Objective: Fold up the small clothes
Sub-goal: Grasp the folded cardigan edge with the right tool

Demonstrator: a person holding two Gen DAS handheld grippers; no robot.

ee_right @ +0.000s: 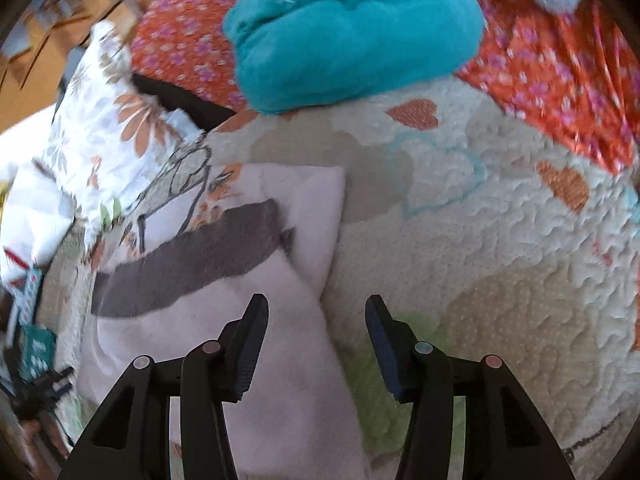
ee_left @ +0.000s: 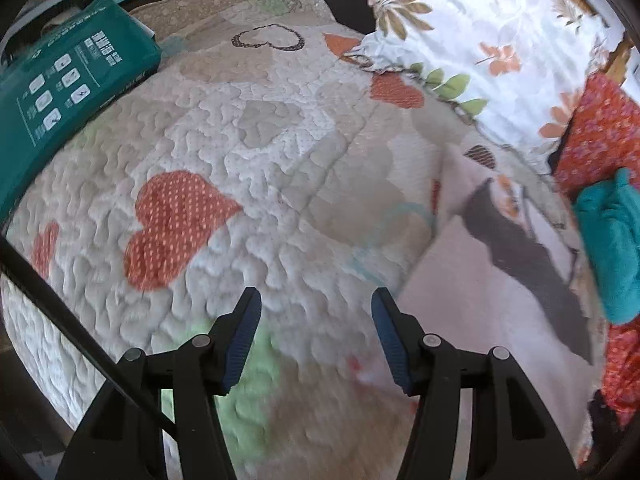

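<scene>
Your right claw [ee_right: 316, 344] and left claw [ee_left: 316, 336] both hang open and empty, so the folded pale pink garment with the grey stripe [ee_right: 240, 280] looks finished; next, I judge, reach for the crumpled teal cloth [ee_right: 352, 36].

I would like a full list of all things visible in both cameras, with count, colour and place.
quilted bedspread: one, cream with orange hearts, under everything
pale pink garment: one, with a dark grey band, lying flat in front of the right gripper
teal cloth bundle: one, at the bedspread's far edge in the right wrist view
orange floral fabric: one, beneath and beside the teal bundle
white floral pillow: one, orange and green leaves, far right in the left wrist view
green box: one, white print, far left
left gripper: one, black, blue pads, open, empty
right gripper: one, black, open, empty
</scene>
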